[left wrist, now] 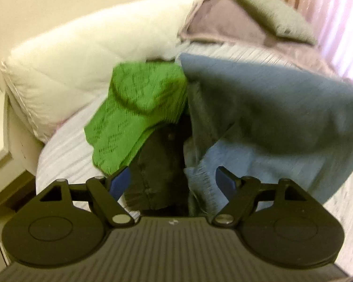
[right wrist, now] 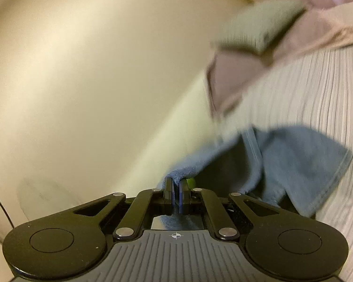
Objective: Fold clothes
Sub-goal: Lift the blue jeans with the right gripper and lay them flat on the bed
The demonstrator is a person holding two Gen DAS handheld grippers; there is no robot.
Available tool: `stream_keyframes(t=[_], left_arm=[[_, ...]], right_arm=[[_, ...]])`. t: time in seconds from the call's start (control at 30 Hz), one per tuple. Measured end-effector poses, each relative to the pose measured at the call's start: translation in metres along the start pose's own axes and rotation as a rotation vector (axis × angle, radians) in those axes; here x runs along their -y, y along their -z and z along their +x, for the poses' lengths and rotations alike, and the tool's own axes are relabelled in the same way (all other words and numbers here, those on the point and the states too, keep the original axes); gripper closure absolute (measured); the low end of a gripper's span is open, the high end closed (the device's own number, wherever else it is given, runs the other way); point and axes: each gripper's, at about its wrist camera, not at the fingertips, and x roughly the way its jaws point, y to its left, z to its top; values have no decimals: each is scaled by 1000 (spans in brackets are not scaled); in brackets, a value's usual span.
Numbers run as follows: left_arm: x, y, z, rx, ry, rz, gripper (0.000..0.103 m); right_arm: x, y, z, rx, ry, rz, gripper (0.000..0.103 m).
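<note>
Blue cloth: in the right wrist view the blue cloth (right wrist: pixel 294 162) ran from the fingertips at lower centre out to the lower right, hanging in folds over the striped sheet (right wrist: pixel 317 89).
Blue cloth, left view: it (left wrist: pixel 270 108) filled the right half of the frame, raised and draped, its fringed lower edge hanging between the two fingers.
Right gripper: the right gripper (right wrist: pixel 175 188) was fully closed, its pads pinching an edge of the blue cloth; a bit of cloth showed behind the fingers too.
Left gripper: the left gripper (left wrist: pixel 174 178) stood wide open at lower centre and held nothing; whether its fingers brushed the clothes could not be told through the blur.
Green garment: the green garment (left wrist: pixel 138 108) lay at centre left, just above the left finger, beside the blue cloth.
Dark garment: a dark garment (left wrist: pixel 157 164) with buttons lay between the open fingers, under the green one.
Bedding: a white pillow (left wrist: pixel 82 58) sat at upper left, a mauve blanket (left wrist: pixel 223 21) and a grey folded piece (left wrist: pixel 270 9) at upper right.
</note>
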Motion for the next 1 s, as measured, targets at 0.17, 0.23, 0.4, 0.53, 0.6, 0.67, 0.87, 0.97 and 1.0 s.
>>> stream_keyframes(t=[0.17,0.23,0.4,0.53,0.6,0.67,0.87,0.97,1.0], left_arm=[[26,5,-58,85,54,37,26],[42,9,-83,122,92,58,26],[97,21,-145,209,202,123,26],[153,42,-188,254,303,194,26],[186,58,-201,252,357,225,26],[220,78,-210,230,412,264,26],[324,145,-227,110,542,433,26],[371,180,-231,49,565,537,26],[383,190,-232,30,561,571,26]], right_arm=[[-45,-33,-86,229,-59,-36,101],[-66,-45,-125,318,-78,-73,101],[-123,-82,-248,552,-68,-190,101],[-174,-102,-349,672,81,-395,101],[-190,-99,-391,709,166,-466,101],[-200,-88,-430,723,263,-518,101],[-169,-27,-500,523,643,-465,70],[-124,24,-511,274,736,-326,22],[-109,44,-513,189,778,-289,22]])
